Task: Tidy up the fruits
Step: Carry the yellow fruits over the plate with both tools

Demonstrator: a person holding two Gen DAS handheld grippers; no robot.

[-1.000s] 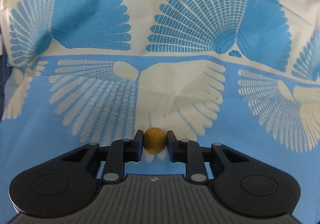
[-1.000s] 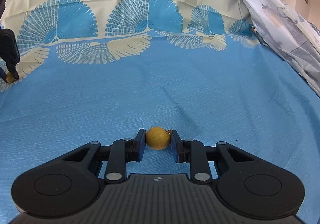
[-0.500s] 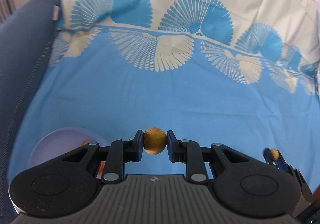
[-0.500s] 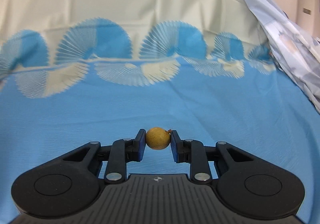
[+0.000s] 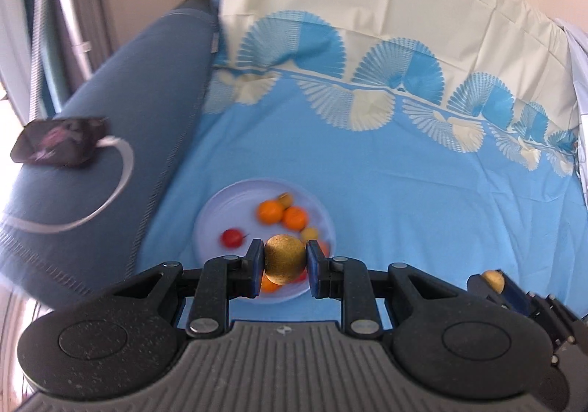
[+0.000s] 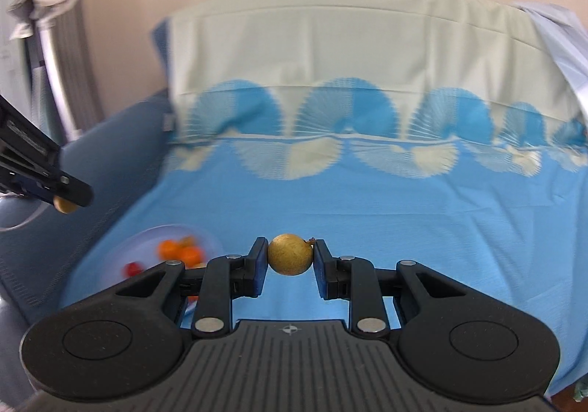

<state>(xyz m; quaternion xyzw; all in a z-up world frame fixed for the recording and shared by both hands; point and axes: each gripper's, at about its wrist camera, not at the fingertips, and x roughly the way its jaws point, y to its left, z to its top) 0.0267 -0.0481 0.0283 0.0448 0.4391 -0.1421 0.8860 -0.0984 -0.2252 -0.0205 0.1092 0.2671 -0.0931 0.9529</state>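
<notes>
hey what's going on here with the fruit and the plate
A person is gathering fruit onto a pale plate on a blue bedsheet. Each handheld gripper is shut on a small brownish-yellow fruit: the left gripper holds its fruit above the plate, and the right gripper carries another nearby.

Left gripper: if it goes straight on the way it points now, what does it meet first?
Probably the plate. The left gripper, shut on a brown fruit, points down at its near part, where oranges lie. Depth is unclear.
</notes>
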